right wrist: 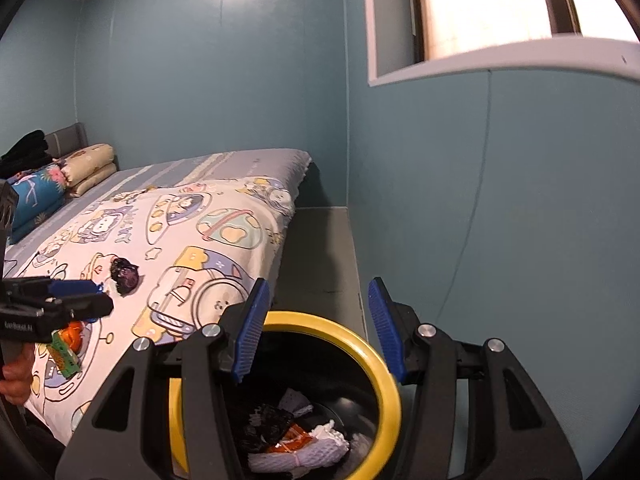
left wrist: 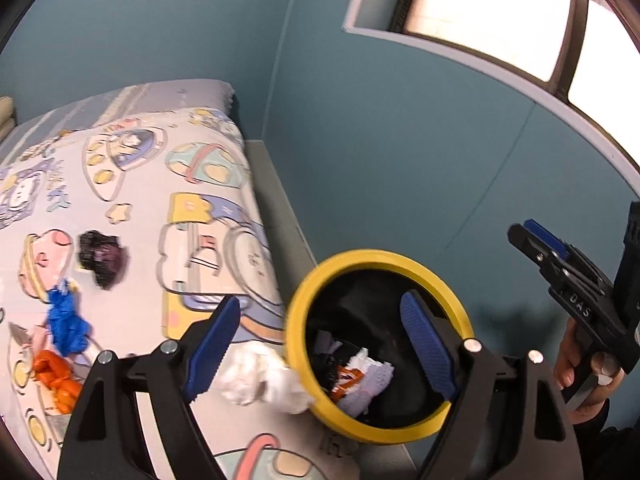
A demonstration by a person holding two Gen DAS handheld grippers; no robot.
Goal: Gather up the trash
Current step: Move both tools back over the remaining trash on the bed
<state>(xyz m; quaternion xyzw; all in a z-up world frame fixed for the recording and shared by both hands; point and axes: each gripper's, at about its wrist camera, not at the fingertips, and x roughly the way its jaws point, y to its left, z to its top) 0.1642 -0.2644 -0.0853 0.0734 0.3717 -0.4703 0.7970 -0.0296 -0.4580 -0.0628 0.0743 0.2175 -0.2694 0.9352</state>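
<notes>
Teal-walled bedroom (right wrist: 240, 80), cartoon-print bedspread (right wrist: 200, 240)

Both wrist views look forward-down, close over yellow-rimmed bin (left wrist: 456, 308) (right wrist: 390, 384); share bed (left wrist: 132, 184) (right wrist: 224, 216), teal wall.

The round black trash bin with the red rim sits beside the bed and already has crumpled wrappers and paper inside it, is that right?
Not quite: the rim of the round black trash bin is yellow, not red, as the right wrist view shows. It does sit beside the bed and already holds crumpled wrappers and paper.
</notes>
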